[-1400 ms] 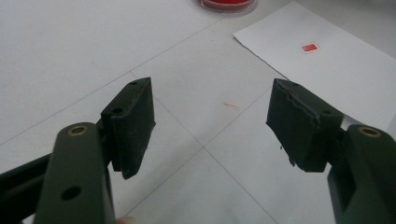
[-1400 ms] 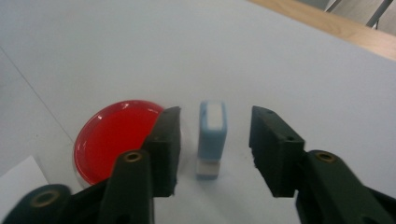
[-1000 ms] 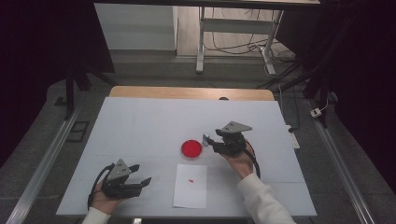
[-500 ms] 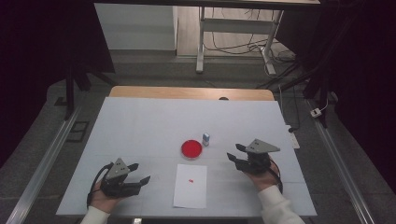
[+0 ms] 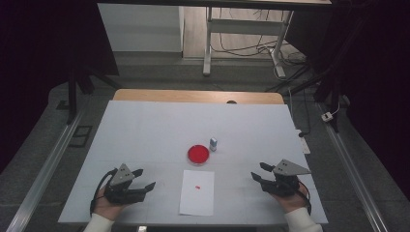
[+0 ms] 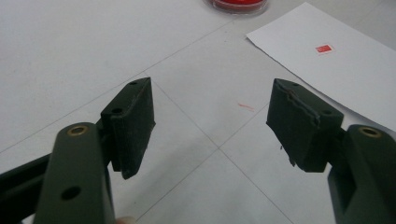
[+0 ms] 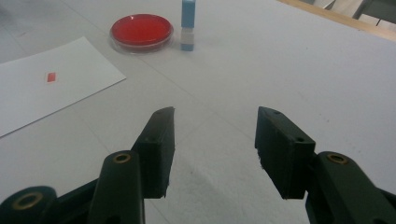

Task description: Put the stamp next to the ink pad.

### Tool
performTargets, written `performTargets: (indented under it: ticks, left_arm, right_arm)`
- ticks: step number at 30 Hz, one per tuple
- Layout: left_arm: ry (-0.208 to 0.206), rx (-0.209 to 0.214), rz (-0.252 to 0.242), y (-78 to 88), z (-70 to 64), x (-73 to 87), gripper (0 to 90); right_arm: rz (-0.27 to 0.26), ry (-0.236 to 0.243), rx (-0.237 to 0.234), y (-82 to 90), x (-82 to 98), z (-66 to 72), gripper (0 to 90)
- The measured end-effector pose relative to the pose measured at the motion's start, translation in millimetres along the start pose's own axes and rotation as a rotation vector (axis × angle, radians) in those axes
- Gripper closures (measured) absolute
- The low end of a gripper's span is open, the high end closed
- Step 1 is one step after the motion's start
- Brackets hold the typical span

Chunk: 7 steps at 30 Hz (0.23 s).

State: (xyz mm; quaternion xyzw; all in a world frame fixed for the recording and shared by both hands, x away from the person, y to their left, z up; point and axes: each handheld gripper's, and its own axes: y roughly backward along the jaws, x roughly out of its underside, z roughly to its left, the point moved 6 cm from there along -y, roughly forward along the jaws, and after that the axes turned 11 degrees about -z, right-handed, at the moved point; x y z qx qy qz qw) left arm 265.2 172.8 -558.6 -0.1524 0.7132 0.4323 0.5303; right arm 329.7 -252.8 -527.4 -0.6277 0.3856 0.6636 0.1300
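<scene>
Two black two-jaw tools rested low on our side of the pale grey counter (image 5: 145,125), the left tool (image 5: 142,179) near the front left corner and the right tool (image 5: 258,172) near the front right, well apart from each other. We saw both with jaws spread and nothing between them; the right tool's jaws had just been closing a little, though bare counter lay between its pads (image 7: 159,140).

The counter was a wide, flat sheet marked by faint grid lines, with a strip of wood (image 5: 193,95) along its far edge. Beyond it we saw a dim room with a grey floor (image 5: 43,145), metal frame legs (image 5: 209,43) and loose cables (image 5: 241,46). A rail (image 5: 46,166) ran along the left side of the counter.

Near the middle stood a round, shallow red dish (image 5: 198,154), and just beside it on the right a small upright blue-and-white block (image 5: 213,143). In front of them lay a white sheet of paper (image 5: 197,198) bearing a tiny red square mark (image 5: 198,186). Open counter lay between each tool and these things, and the whole far half was free.

The right gripper view showed us the block (image 7: 187,23) as blue above and white below, standing apart from the clear rim of the dish (image 7: 141,30). The left gripper view showed a faint red streak (image 6: 245,107) on the counter ahead of its jaws.
</scene>
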Motion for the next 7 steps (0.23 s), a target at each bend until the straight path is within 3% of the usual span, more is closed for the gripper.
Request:
performTargets:
  ticks: [7]
  left_arm:
    - [-0.002, -0.005, 0.0, 0.1, -0.6, 0.0, 31.6]
  right_arm:
    - [-0.004, 0.01, -0.01, 0.0, 0.1, 2.3, 46.8]
